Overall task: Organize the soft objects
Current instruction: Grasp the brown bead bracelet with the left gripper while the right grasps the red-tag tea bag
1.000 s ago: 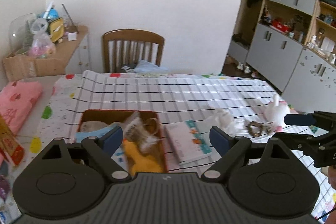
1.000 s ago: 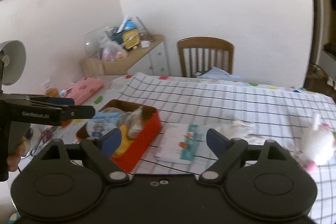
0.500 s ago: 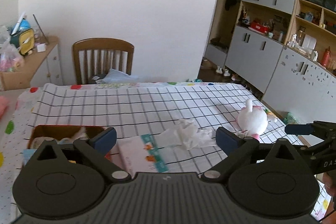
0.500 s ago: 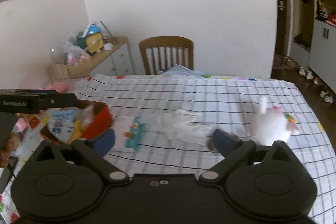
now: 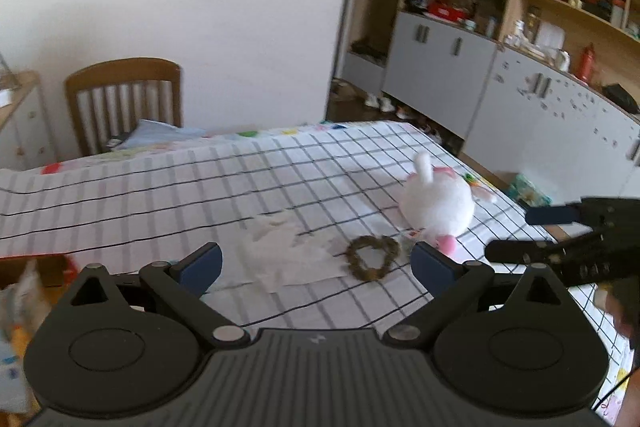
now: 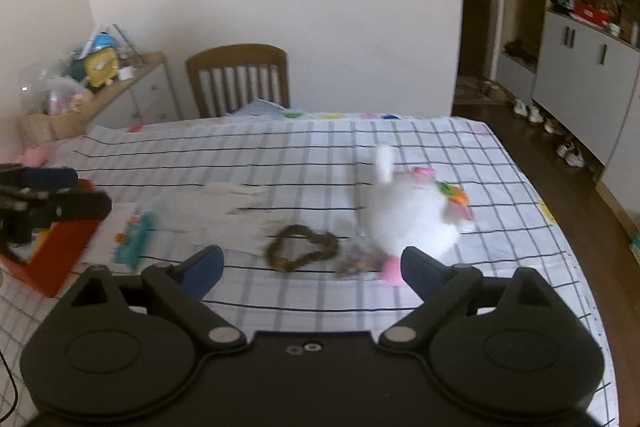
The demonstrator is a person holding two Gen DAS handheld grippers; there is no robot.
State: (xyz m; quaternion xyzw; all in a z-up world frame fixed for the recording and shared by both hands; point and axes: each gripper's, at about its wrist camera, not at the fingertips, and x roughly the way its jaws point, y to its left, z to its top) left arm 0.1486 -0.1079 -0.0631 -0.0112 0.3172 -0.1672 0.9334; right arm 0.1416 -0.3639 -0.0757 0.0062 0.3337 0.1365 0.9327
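Left gripper (image 5: 316,263): lower middle of its own view, jaws spread wide, nothing between the pads; it holds nothing.
Right gripper (image 6: 312,265): lower middle of its own view, jaws wide but closing slightly, nothing gripped; it also shows at the right edge of the left wrist view.
Plush rabbit (image 6: 408,215): white with pink feet, lying on the tablecloth right of centre, just beyond the right finger of the right gripper.
Brown ring (image 6: 302,247): a loop of brown, beaded-looking material, flat on the cloth just left of the rabbit, centre of the frame.
White cloth (image 5: 280,251): crumpled, left of the ring, touching or nearly touching it.
Red box (image 6: 60,251): left edge of the right wrist view, partly hidden by the left gripper; contents blurred.
Tablecloth (image 5: 160,195): white with a black grid, covering the table.
Chair (image 6: 240,79): wooden, at the far side of the table.
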